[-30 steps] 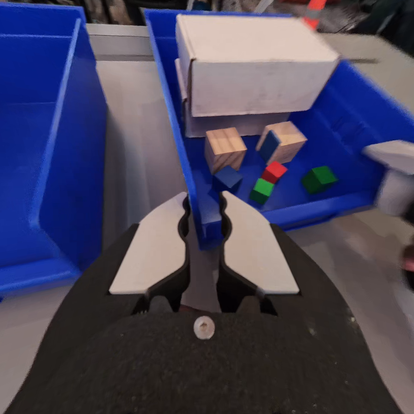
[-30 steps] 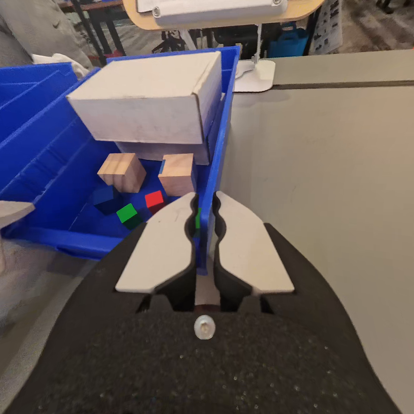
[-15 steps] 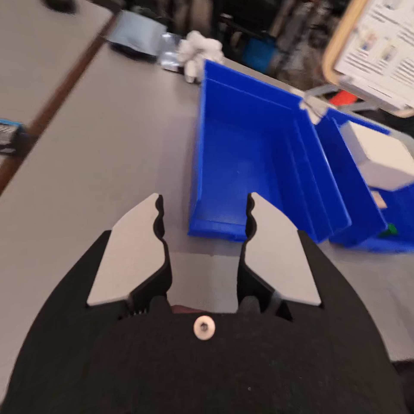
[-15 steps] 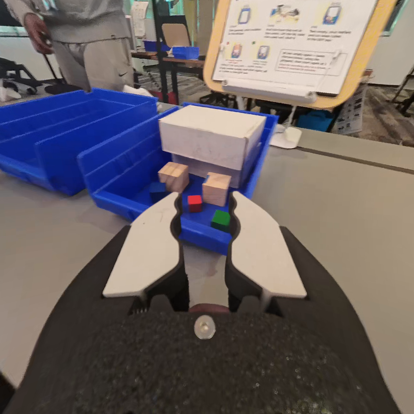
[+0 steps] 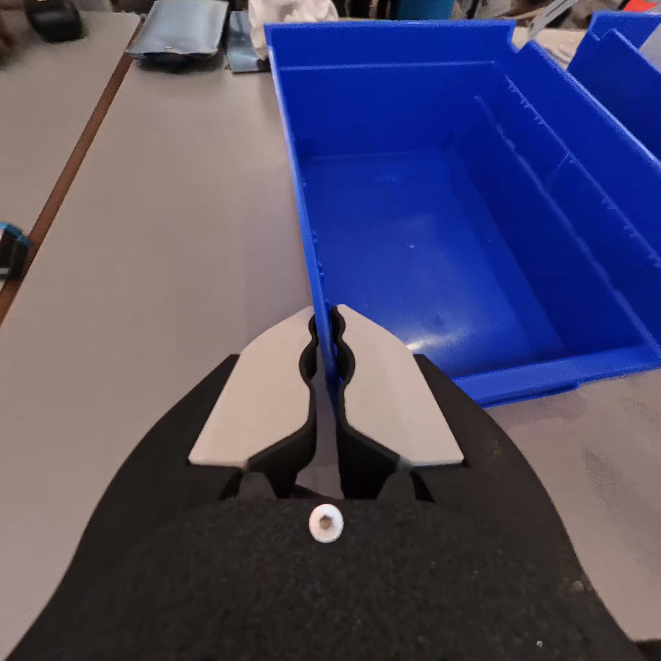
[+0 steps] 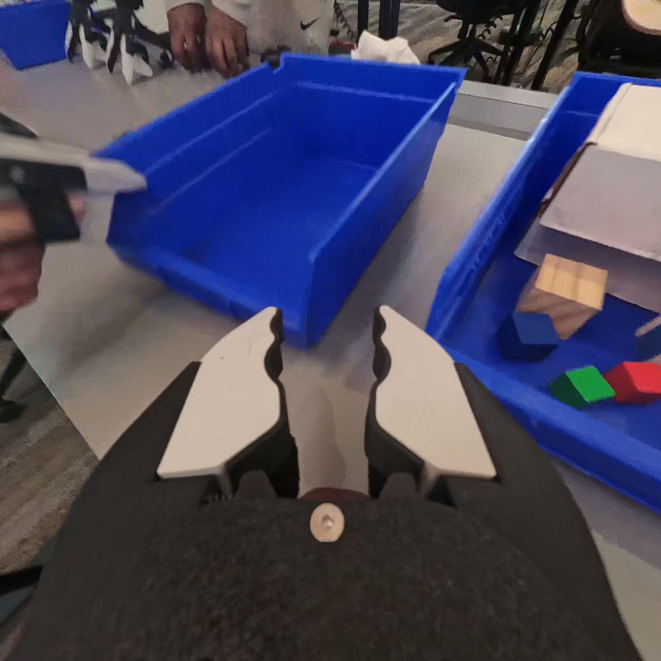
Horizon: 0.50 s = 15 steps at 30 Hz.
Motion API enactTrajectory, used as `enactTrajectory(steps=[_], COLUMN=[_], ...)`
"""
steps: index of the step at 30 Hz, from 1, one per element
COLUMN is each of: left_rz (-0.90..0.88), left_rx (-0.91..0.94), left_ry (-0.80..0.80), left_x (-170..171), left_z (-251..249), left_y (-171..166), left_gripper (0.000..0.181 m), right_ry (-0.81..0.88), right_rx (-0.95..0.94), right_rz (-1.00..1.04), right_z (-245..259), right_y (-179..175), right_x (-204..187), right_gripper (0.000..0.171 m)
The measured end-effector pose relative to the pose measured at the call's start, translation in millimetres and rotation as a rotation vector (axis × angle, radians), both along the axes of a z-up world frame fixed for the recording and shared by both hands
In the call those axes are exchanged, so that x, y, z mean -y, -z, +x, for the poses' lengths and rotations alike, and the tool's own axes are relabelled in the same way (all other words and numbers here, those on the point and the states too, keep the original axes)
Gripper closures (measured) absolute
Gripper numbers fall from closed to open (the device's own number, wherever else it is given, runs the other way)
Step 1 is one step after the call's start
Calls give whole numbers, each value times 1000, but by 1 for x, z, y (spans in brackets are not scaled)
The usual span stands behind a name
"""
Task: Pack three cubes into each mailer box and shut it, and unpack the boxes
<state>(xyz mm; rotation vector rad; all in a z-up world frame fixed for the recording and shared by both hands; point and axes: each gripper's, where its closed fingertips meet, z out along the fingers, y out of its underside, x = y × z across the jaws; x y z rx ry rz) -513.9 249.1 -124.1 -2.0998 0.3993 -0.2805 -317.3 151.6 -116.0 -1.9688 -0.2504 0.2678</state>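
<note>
The grey table [image 5: 161, 232] carries two blue bins. The empty bin [image 5: 447, 232] is stiff plastic, probably light enough to slide; its thin wall is the natural hold, and the left tongs [image 5: 323, 314] pinch that wall at its near left corner. The right tongs [image 6: 327, 322] stand spread, gripping nothing, just short of the bin's near right corner at 12 o'clock. At 2 o'clock the second bin [image 6: 465, 272] holds two stacked white mailer boxes [image 6: 615, 186], light, crushable cardboard. Before them lie hard wooden cubes [image 6: 568, 286], best pinched across flat faces: blue [image 6: 529, 332], green [image 6: 586, 386], red [image 6: 636, 381]. The bin walls hem in reaching.
</note>
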Motion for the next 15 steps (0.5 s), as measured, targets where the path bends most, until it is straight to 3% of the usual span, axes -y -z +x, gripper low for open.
enactTrajectory(steps=[3, 7, 9, 12, 15], left_rz=[-5, 0, 64, 189, 314], left_rx=[29, 42, 14, -14, 10], left_ry=[-67, -112, -130, -180, -187], left_x=[41, 87, 104, 121, 124], left_z=[-3, -3, -2, 2, 26], left_y=[0, -4, -20, -60, -112], left_gripper=[177, 174, 174, 175, 177], right_ry=[8, 69, 81, 71, 103], right_rx=[-55, 39, 54, 61, 110], right_rz=[-5, -49, -60, 25, 187], right_z=[-12, -12, -10, -7, 19], right_y=[-2, 8, 2, -32, -94], right_x=[-14, -14, -8, 2, 14], right_gripper=[129, 161, 165, 165, 165])
